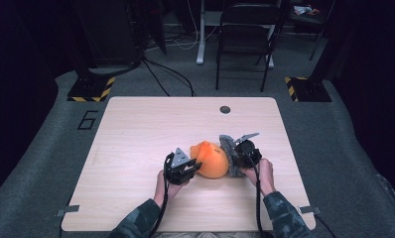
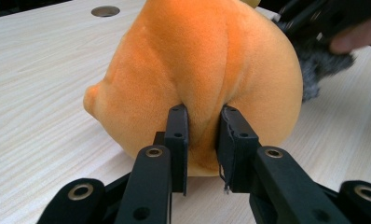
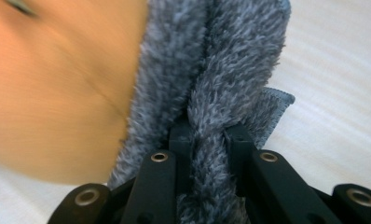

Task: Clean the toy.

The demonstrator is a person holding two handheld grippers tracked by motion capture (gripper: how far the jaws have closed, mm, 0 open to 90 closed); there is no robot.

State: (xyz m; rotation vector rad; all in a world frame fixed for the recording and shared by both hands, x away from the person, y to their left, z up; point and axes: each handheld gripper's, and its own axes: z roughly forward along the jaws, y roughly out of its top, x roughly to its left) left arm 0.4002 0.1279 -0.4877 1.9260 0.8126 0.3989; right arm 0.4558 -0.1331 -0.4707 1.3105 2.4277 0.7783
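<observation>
A round orange plush toy (image 1: 211,159) is sitting on the pale wooden worktop (image 1: 136,134), near its front middle, its soft skin bunching into a fold on the left side. A shaggy grey fabric piece (image 1: 228,151) is pressing against its right side, standing up on edge and creasing.

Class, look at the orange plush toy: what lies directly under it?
The orange plush toy rests on the wooden table. A grey fuzzy cloth lies against its side. Whether the cloth runs underneath is hidden.
</observation>
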